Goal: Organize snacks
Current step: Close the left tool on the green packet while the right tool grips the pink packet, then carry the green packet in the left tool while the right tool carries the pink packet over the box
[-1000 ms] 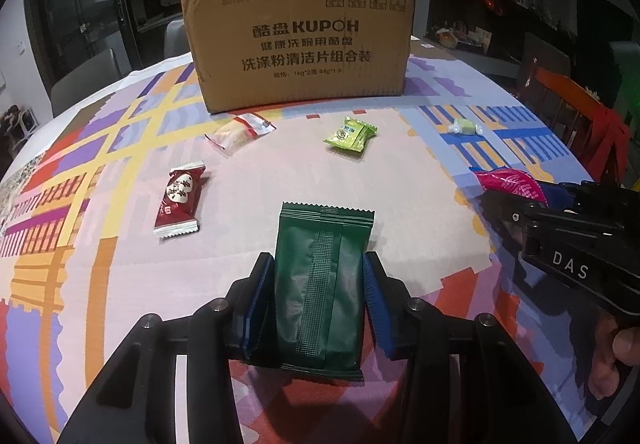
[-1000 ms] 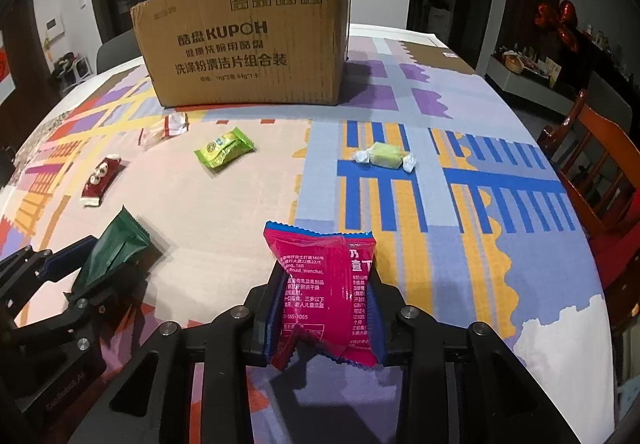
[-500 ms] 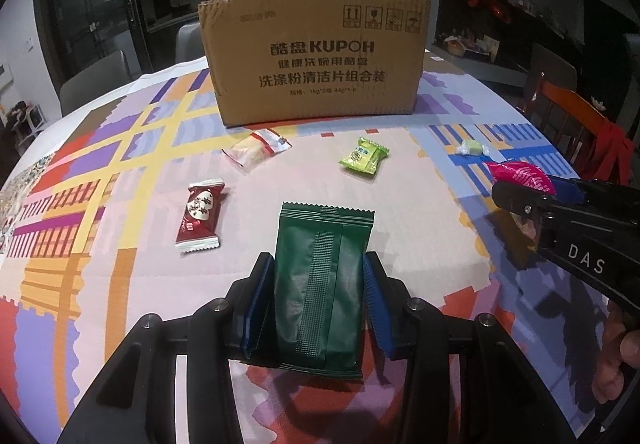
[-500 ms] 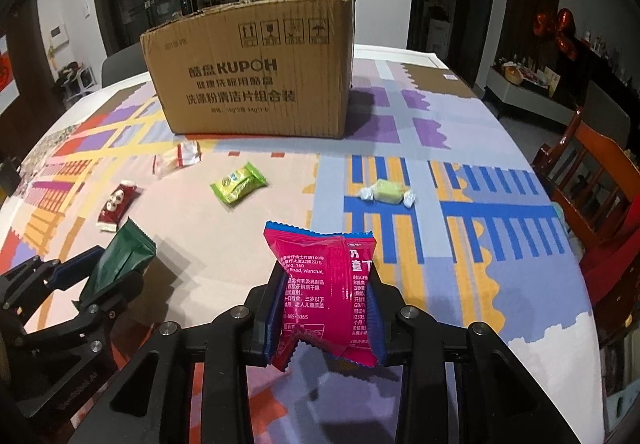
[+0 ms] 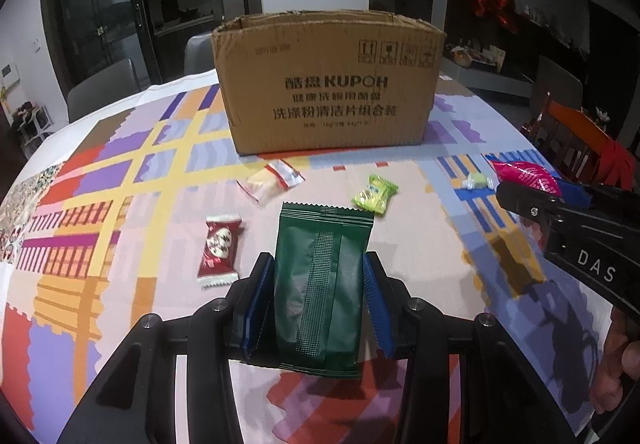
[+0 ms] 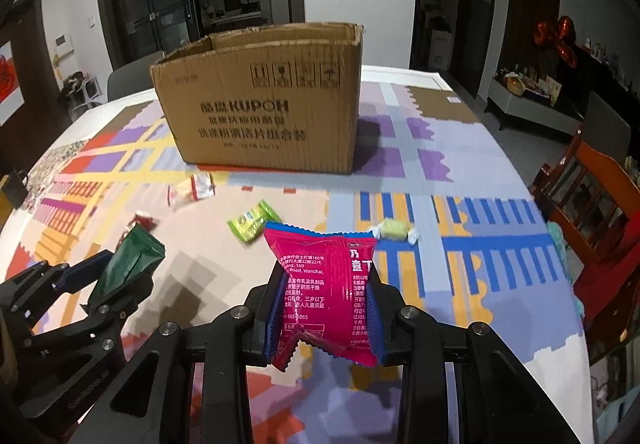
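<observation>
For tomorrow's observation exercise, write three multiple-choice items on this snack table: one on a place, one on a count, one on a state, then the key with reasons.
1. Where does the red-and-white packet lie?
A. inside the box
B. on the tablecloth, left of the green packet
C. on a chair

2. How many loose snacks lie on the tablecloth?
A. two
B. four
C. seven

3. What is the left gripper doing?
A. clamping the green packet
B. hanging empty
C. gripping the cardboard box

Key: B, it lies flat on the cloth; B, red-and-white, clear, lime and pale twisted; A, both jaws press its sides.
</observation>
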`<action>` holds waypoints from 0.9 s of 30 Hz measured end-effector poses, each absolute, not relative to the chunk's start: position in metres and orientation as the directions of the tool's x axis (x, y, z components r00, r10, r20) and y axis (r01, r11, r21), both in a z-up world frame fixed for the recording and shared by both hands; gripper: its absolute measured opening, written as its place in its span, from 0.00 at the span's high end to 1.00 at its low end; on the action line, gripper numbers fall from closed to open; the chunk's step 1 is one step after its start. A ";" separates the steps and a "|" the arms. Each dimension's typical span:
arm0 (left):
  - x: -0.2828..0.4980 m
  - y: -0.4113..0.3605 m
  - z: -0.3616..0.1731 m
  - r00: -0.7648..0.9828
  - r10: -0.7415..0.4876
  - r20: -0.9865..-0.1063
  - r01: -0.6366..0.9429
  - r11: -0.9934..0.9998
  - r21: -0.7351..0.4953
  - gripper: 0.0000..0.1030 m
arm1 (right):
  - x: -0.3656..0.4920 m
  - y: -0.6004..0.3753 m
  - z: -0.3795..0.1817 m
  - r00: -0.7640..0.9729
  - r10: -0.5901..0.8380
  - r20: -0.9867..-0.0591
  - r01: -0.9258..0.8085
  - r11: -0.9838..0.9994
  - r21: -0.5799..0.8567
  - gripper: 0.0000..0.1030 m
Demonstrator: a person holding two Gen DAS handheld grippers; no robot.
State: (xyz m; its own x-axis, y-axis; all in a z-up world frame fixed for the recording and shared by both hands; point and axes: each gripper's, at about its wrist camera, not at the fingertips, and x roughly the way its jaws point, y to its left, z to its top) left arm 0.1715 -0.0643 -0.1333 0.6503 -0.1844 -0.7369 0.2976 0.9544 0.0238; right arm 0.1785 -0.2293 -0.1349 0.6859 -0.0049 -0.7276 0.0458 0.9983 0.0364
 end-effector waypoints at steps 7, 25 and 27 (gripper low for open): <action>0.180 -0.063 -0.118 0.657 -0.184 -0.731 0.293 0.956 0.022 0.57 | 0.186 -0.229 -0.118 0.709 -0.006 -0.705 0.046 0.998 0.037 0.65; 0.210 -0.062 -0.081 0.694 -0.175 -0.698 0.269 0.963 0.026 0.57 | 0.212 -0.227 -0.077 0.750 0.012 -0.662 0.024 0.999 0.045 0.65; 0.215 -0.063 -0.076 0.699 -0.175 -0.693 0.267 0.963 0.025 0.57 | 0.216 -0.227 -0.072 0.754 0.013 -0.657 0.021 0.999 0.045 0.65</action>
